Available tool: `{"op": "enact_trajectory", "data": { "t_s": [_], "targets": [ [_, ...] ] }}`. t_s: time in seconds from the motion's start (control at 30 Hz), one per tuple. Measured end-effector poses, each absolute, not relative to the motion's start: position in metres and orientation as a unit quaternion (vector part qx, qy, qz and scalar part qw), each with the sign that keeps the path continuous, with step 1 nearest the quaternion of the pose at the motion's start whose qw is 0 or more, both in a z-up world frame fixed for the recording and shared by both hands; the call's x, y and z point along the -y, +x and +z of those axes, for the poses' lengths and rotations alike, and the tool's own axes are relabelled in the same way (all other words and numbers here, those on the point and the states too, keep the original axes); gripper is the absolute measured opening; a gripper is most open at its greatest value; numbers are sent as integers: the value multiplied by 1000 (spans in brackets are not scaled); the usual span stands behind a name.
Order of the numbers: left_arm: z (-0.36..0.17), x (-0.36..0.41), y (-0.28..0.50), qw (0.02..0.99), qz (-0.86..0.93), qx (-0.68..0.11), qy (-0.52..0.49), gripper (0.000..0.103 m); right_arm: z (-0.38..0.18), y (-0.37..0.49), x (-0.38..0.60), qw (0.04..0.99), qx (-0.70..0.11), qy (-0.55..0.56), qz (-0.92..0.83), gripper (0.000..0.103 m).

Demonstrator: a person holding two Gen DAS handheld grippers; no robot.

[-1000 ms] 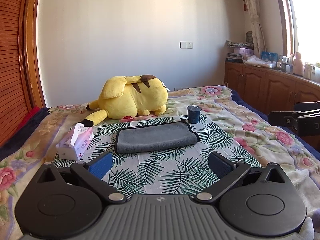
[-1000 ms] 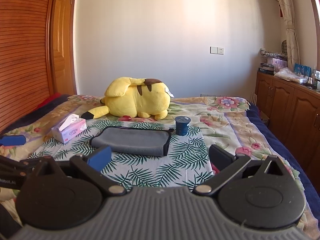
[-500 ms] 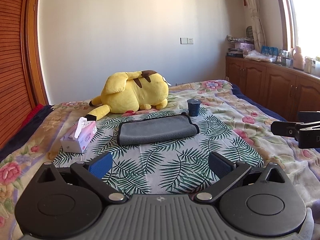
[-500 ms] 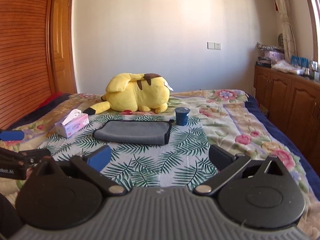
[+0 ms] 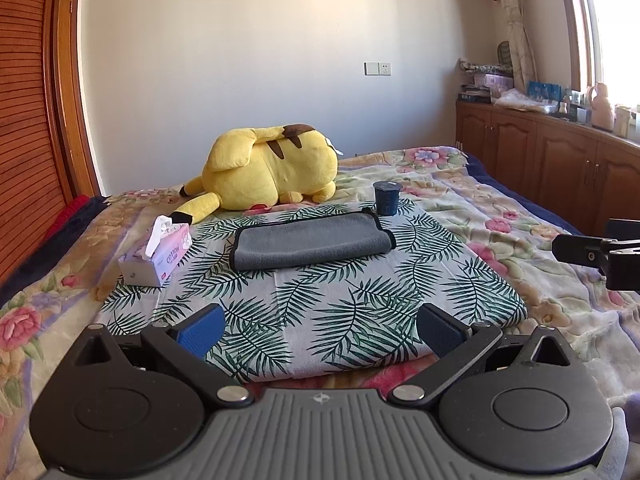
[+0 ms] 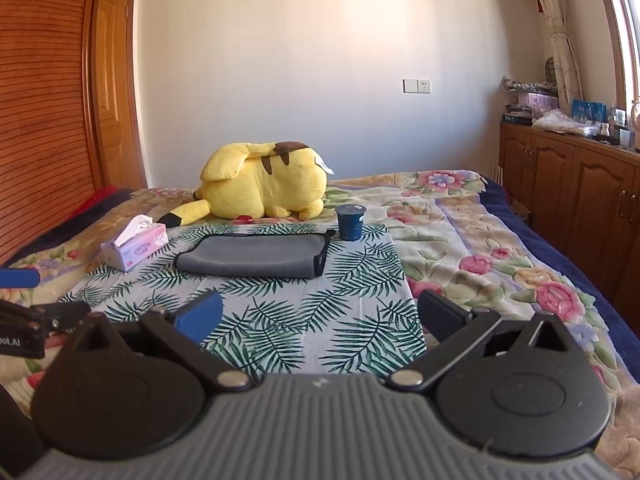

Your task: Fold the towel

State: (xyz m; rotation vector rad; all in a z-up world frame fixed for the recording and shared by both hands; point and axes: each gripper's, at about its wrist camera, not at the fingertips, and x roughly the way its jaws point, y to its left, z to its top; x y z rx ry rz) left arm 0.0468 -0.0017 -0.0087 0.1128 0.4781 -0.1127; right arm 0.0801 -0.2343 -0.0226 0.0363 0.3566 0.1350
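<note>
Both grippers hang low over the near edge of the bed, empty and well back from the work. From its own camera the left gripper (image 5: 320,328) shows its two blue-padded fingers spread wide with only leaf-print cloth (image 5: 360,308) between them; the right gripper (image 6: 320,320) is likewise splayed and pinches nothing. Each tool also shows at the edge of the other's view, so the two sit side by side at about the same depth.

Farther on, the grey towel (image 5: 312,242) lies flat near the far end of the leaf-print cloth, well apart from both pairs of fingertips. It already looks folded over at least once into a long, low band, with a dark-trimmed edge showing at its right end. Its long axis runs left to right, across the line of approach of both grippers. In the left view it sits almost dead ahead; in the right view the towel (image 6: 252,254) falls ahead and somewhat left of centre. By that, the left gripper seems the better aligned, though neither is clearly nearer.

A pink tissue box (image 5: 158,252) stands off the towel's left end, and a dark blue cup (image 5: 386,198) stands just beyond its right corner, close enough that a reach for that corner probably calls for care. Behind both lies a yellow plush toy (image 5: 268,172).
</note>
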Motion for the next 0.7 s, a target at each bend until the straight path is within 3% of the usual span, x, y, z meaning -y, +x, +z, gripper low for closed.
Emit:
{"op": "enact_trajectory", "data": {
  "t_s": [0.7],
  "targets": [
    [4, 1, 36, 981, -45, -183, 42, 87, -12, 69, 230, 988, -130, 23, 85, 103]
  ]
}}
